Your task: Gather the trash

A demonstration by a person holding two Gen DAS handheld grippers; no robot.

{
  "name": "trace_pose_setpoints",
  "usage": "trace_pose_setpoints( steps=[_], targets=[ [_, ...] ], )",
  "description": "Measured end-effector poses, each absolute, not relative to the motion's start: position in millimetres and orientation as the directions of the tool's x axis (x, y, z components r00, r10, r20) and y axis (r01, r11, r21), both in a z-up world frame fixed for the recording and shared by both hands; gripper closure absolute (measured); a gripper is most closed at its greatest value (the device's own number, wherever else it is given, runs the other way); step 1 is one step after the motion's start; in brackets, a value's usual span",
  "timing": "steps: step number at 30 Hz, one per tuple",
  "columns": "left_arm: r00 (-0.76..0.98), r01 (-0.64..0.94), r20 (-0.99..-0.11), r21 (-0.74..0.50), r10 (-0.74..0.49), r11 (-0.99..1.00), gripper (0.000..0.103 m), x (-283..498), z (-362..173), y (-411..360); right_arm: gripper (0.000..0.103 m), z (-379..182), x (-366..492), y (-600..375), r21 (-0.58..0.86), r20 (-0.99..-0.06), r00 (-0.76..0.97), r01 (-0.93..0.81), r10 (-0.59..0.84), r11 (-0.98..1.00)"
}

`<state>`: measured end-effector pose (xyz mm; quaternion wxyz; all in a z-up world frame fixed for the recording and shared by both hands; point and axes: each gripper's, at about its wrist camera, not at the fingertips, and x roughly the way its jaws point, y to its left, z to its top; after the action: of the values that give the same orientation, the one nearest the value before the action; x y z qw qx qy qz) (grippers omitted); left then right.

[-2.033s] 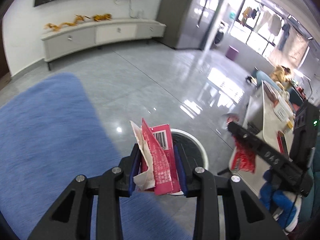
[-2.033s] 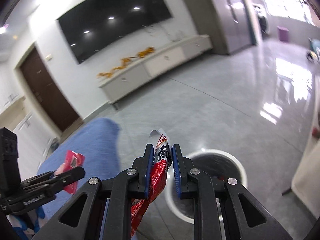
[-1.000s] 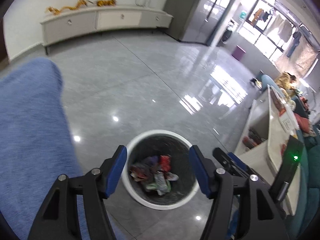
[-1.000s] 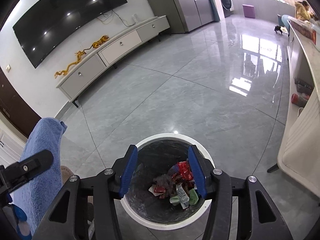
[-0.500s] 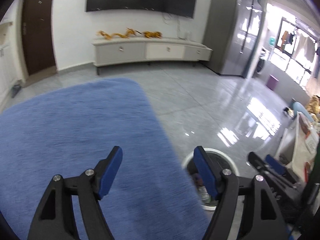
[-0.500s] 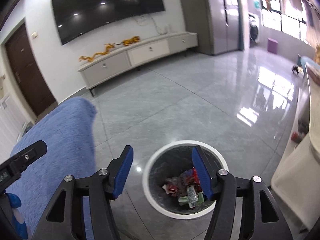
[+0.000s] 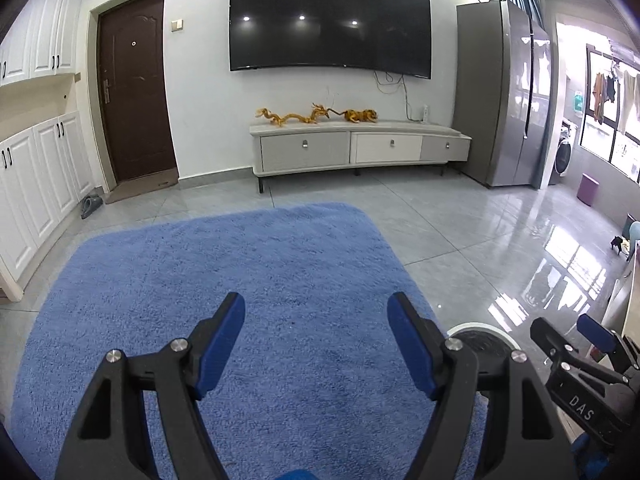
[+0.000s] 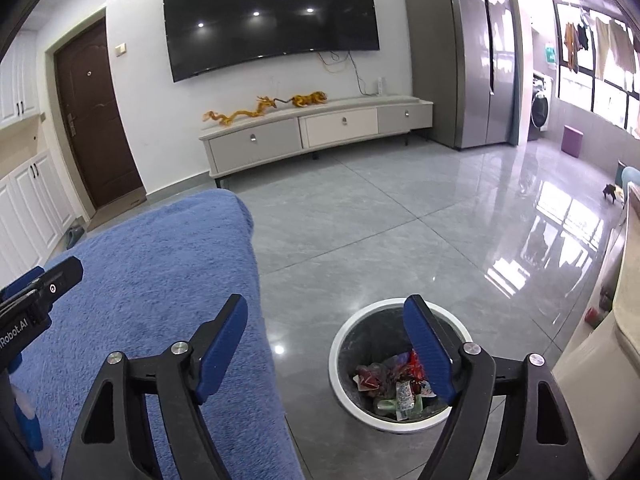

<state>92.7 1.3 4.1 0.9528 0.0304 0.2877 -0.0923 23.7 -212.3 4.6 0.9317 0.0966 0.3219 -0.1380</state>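
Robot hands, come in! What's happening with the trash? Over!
Left gripper open, empty. Right gripper just opened wider, empty. Wrappers in the bin. Rug looks clear.

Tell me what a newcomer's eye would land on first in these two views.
The shaggy blue rug fills the floor ahead, beneath the large black wall-mounted television. At lower right in the right wrist view, the round white-rimmed trash bin holds crumpled wrappers. Both hand-held grippers, left and right, are open and empty.
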Motion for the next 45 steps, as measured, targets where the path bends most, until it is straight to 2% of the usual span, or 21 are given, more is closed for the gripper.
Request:
trace_pose_setpoints(
  steps=[6,8,10,13,24,45],
  targets=[
    [0.821,0.196,-0.547,-0.001,-0.164,0.981,0.03,85.2,4.6,6.0,0.013,10.2,20.3,-203.2,0.069,-0.608,0.763,0.326,-0.219,0.943],
    [0.819,0.196,-0.55,0.0,-0.164,0.981,0.025,84.4,1.9,8.4,0.011,9.8,18.9,-200.8,0.062,-0.602,0.766,0.326,-0.225,0.943],
    [0.82,0.194,-0.549,0.001,-0.161,0.981,0.014,80.5,0.0,11.2,0.008,9.2,20.0,-199.5,0.066,-0.602,0.768,0.321,-0.219,0.945],
    [0.819,0.19,-0.552,0.003,-0.157,0.982,0.011,79.8,-3.4,13.8,0.004,5.1,24.1,-197.0,0.068,-0.61,0.765,0.31,-0.206,0.948],
    [0.8,0.184,-0.583,0.011,-0.143,0.983,0.011,88.0,-17.9,18.8,0.004,-9.5,33.2,-186.5,0.058,-0.643,0.742,0.292,-0.188,0.955],
    [0.801,0.201,-0.577,0.011,-0.158,0.979,0.008,86.1,-22.3,17.2,0.004,-9.7,35.9,-180.7,0.046,-0.644,0.736,0.308,-0.208,0.95]
  ],
)
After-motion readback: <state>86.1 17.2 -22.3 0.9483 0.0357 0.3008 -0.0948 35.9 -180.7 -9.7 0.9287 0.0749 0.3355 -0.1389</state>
